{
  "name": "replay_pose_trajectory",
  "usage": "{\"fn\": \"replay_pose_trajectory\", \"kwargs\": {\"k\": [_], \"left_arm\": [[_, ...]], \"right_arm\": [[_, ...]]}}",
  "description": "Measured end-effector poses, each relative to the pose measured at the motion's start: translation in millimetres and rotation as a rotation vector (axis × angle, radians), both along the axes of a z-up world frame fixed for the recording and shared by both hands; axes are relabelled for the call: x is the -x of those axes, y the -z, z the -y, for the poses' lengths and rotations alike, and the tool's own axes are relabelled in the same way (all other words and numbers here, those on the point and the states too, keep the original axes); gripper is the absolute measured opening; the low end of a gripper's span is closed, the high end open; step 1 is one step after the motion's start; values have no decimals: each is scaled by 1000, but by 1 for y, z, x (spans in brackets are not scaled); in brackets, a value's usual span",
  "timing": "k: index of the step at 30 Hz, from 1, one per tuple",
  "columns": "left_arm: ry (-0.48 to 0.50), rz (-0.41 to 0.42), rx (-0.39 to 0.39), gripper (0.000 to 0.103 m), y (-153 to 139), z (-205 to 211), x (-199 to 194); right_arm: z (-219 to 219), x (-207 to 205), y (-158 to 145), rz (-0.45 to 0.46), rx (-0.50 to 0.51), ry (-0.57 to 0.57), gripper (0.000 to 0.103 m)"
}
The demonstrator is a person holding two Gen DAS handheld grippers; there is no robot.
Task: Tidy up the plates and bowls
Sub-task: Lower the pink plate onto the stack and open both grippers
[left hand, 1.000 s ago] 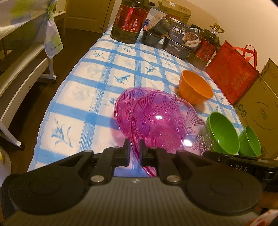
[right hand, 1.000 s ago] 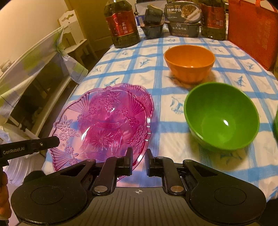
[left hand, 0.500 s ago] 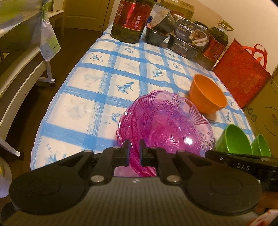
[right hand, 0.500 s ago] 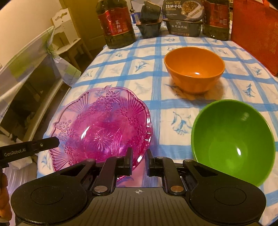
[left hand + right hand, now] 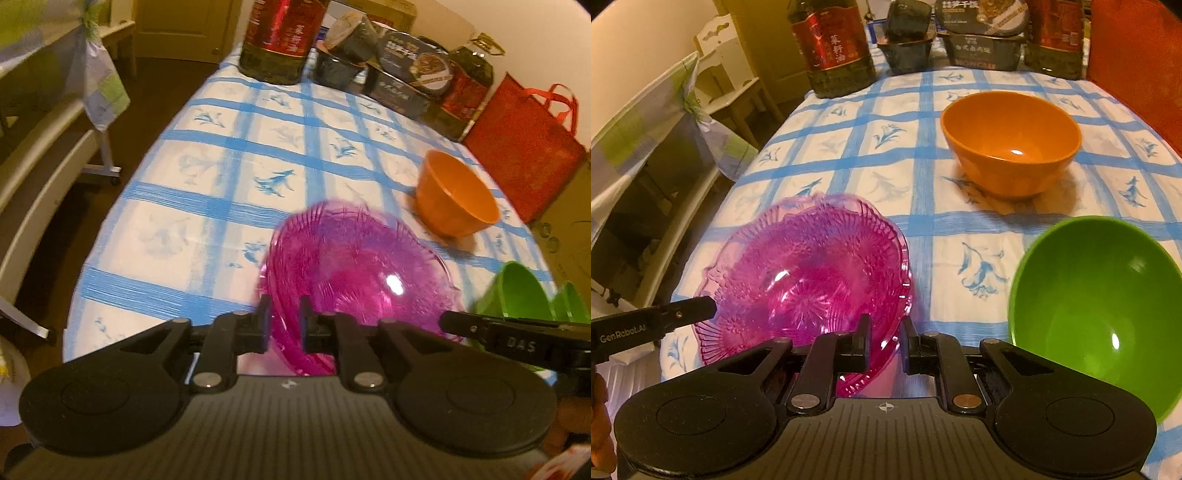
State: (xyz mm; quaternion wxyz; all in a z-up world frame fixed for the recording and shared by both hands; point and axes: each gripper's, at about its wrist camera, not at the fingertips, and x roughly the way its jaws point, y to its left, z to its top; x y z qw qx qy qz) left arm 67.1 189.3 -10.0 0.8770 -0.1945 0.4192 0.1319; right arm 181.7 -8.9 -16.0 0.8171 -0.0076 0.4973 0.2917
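Two green bowls (image 5: 517,291), one orange bowl (image 5: 1010,142) and stacked pink plates (image 5: 809,273) share the table; the left gripper (image 5: 283,314) is opening around the plates' rim, and the right gripper (image 5: 884,334) stands narrow at it.

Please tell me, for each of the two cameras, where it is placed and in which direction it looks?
Left wrist: sits on the left gripper, looking forward and down over the pink glass plates whose rim lies between its opening jaws; the right gripper's finger shows at right.
Right wrist: sits on the right gripper, looking forward and down at the green bowl; the left gripper's finger and a hand show at left.
Shared: plates, orange bowl, checked tablecloth.
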Motion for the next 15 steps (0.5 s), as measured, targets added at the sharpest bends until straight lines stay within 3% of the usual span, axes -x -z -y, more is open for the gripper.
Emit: {"fn": "replay_pose_trajectory", "kwargs": {"k": [5,15], "left_arm": [[-17,20,2,21,-3,-2,6],[-33,38,37,29,-13,9,25]], "right_arm": [[6,0,-3,17,-21,29,31],[28,19,-14,2,-65,65,36]]}}
